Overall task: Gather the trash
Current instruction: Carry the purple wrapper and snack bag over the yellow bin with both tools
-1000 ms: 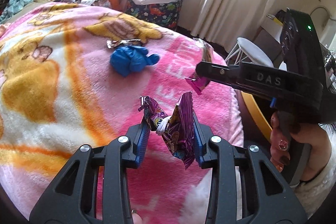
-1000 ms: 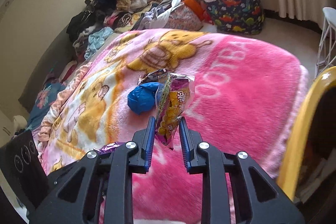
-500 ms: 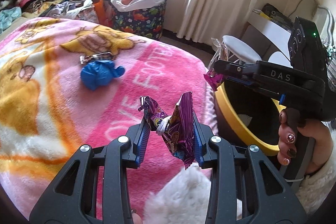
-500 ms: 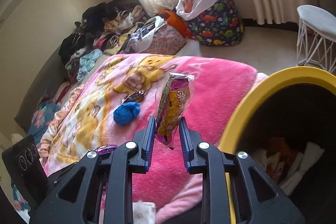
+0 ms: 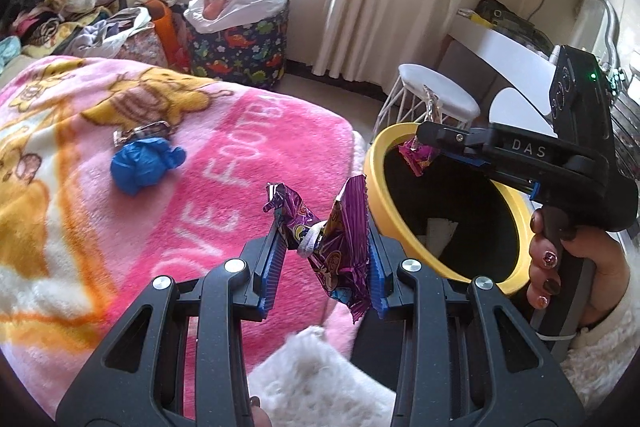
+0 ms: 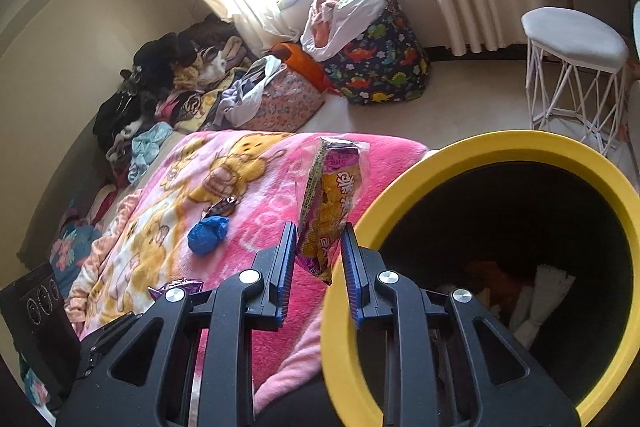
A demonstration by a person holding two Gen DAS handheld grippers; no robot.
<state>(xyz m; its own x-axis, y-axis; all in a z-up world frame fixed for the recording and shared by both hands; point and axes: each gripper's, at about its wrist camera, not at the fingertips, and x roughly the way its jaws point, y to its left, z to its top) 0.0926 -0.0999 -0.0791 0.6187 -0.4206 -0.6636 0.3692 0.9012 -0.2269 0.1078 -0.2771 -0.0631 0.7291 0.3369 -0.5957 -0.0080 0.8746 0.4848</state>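
My left gripper (image 5: 326, 251) is shut on a crumpled purple wrapper (image 5: 340, 247), held over the bed's edge beside the yellow-rimmed bin (image 5: 378, 195). My right gripper (image 6: 318, 255) is shut on a yellow and purple snack packet (image 6: 328, 211) that stands upright between its pads, just left of the bin's rim (image 6: 404, 195). In the left wrist view the right gripper (image 5: 424, 143) reaches over the bin's far rim with the packet's end (image 5: 418, 157) hanging from it. A blue crumpled glove (image 5: 140, 165) and a small dark wrapper (image 5: 142, 131) lie on the pink blanket (image 5: 240, 131).
The bin holds white and orange scraps (image 6: 536, 295). A white wire stool (image 6: 576, 67) stands behind it. A dinosaur-print hamper (image 6: 380, 63) and a heap of clothes (image 6: 180, 83) sit by the window. A hand (image 5: 560, 267) grips the right tool.
Both grippers have swung from over the blanket toward the bin, carrying their wrappers. The bin has come into view and the right gripper is now over its rim.
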